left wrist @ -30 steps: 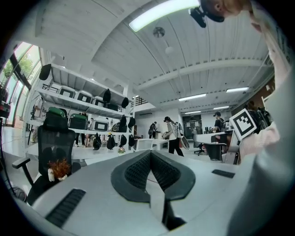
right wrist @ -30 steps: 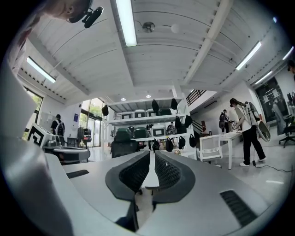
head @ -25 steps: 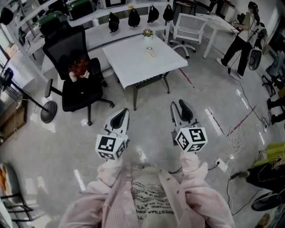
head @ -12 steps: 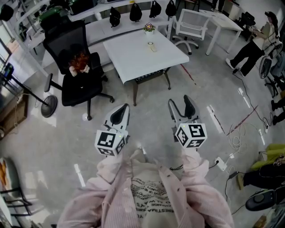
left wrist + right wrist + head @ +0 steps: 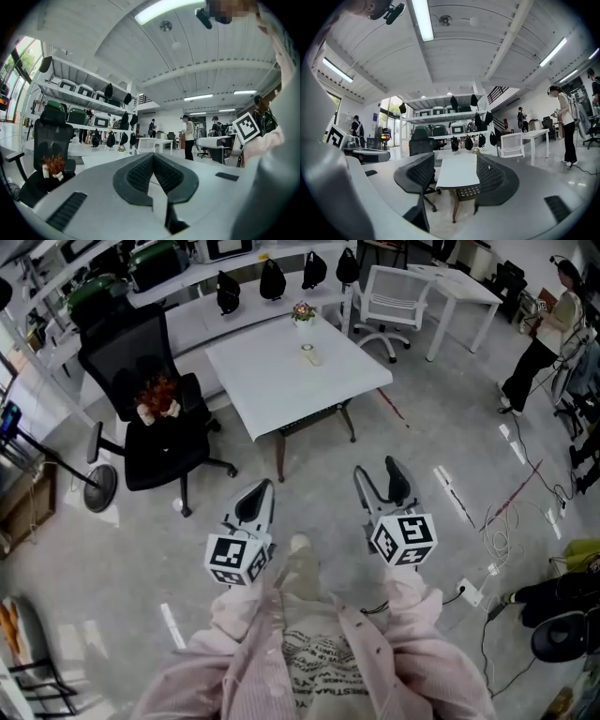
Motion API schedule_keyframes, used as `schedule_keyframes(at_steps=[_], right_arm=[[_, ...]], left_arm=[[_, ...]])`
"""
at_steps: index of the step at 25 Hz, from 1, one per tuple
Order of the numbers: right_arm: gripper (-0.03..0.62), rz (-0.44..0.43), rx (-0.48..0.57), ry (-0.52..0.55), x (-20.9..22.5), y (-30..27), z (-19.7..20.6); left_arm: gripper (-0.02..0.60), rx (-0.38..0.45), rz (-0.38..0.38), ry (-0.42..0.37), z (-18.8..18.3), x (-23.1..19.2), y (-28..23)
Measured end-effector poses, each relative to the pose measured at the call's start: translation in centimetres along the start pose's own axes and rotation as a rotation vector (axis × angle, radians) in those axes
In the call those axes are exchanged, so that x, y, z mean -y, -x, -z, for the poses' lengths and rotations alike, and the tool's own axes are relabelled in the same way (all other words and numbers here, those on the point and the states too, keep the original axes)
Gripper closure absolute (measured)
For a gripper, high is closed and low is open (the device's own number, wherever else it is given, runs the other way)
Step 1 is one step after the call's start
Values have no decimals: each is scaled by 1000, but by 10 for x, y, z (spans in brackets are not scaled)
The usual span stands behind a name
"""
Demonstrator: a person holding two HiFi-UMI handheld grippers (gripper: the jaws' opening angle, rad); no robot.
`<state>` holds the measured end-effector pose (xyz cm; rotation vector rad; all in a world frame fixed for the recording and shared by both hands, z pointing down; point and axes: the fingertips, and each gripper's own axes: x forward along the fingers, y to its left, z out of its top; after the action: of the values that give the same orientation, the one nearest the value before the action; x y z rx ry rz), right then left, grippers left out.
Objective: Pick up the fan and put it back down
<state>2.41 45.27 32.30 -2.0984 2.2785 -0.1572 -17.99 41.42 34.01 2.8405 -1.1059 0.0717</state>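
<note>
Item [image 5: 310, 352] on table [image 5: 277, 385] unreadable; right gripper [image 5: 377, 474] fingers [image 5: 488, 180] apart

White table [image 5: 281, 381], black office chair [image 5: 169, 451], white chair [image 5: 398, 294], standing person [image 5: 546, 343]

The floor [image 5: 122, 549] is smooth grey concrete with a dull gloss that catches streaks of light, and the table [image 5: 281, 371] has a smooth matt white top on thin legs that look like metal. The office chair [image 5: 164, 442] is matt black, its back a fine mesh, and the person's sleeves [image 5: 234, 607] are soft pink ribbed cloth. The left gripper [image 5: 260, 490] is matt grey plastic with 2 black, finely ribbed, rubbery-looking pads [image 5: 140, 174].
</note>
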Motion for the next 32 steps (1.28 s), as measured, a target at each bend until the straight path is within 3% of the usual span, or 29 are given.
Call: schedule_keyframes(at_steps=[6, 21, 32], right_arm=[[345, 1, -19, -1, 18, -51, 7], [345, -26, -111, -38, 51, -221, 23], [345, -43, -131, -5, 62, -285, 16]], left_arm=[[580, -11, 8, 14, 6, -26, -47], [580, -73, -29, 72, 10, -141, -174], [580, -66, 6, 86, 0, -175, -232]])
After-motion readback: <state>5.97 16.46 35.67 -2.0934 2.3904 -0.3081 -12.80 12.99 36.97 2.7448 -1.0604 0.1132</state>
